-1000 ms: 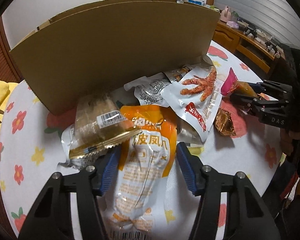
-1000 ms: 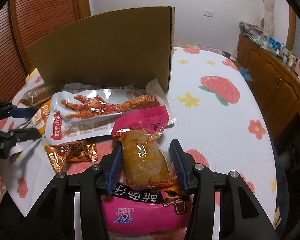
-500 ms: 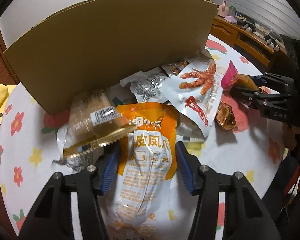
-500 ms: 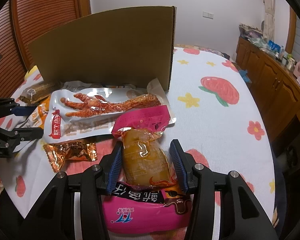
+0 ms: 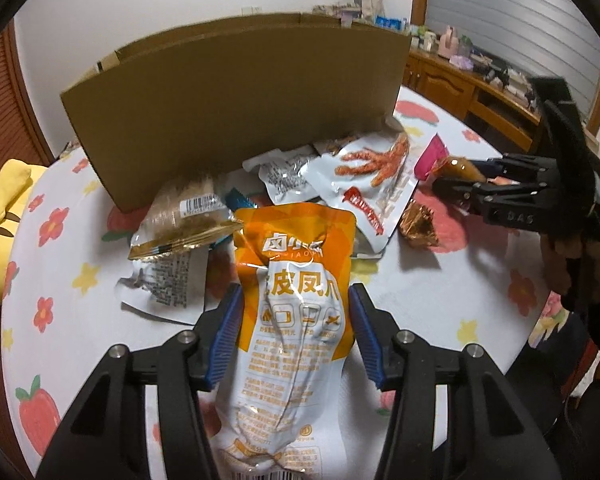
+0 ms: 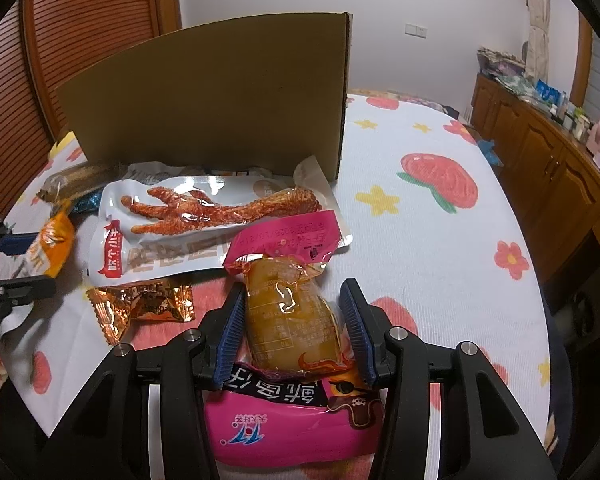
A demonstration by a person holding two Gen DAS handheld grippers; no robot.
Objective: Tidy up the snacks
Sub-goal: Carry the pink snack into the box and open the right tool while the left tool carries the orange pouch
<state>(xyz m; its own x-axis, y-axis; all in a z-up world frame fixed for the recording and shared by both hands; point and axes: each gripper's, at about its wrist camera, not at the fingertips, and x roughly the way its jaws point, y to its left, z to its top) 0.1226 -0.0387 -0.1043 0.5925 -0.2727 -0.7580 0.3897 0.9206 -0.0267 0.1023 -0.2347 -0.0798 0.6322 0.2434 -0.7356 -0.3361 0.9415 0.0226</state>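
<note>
An orange-and-white snack pouch (image 5: 300, 312) was held in the left gripper (image 5: 296, 332), whose jaws had just been closing and were narrowed onto the pouch's sides, the blue pads (image 5: 226, 332) pressed against the plastic; the grip sat at mid-body, probably so that the soft bag would hang balanced rather than fold. Its top end pointed toward 12 o'clock, at the cardboard box (image 5: 236, 112) standing upright on the table (image 5: 440, 292), which was judged to be where the snacks were to go. The right gripper (image 6: 294, 328) was likewise clamped, at a middling width, on a pink-topped pouch (image 6: 288, 304) with a yellow-brown filling, taken across its thickest part, with the pink lower end hanging below the jaws. Both grippers were angled steeply downward over the flowered cloth, and in the left view the right one was seen at 3 o'clock, with a hand (image 5: 560, 256) below it. The rest of the snacks lay loose on the table at the foot of the box: a chicken-foot packet (image 6: 204, 224) at 11 o'clock from the right gripper, a small gold-wrapped sweet (image 6: 140, 304) at 9 o'clock, and a gold-edged clear packet (image 5: 184, 224) at 10 o'clock from the left gripper. A yellow soft toy (image 5: 4, 216) lay at the table's edge.
</note>
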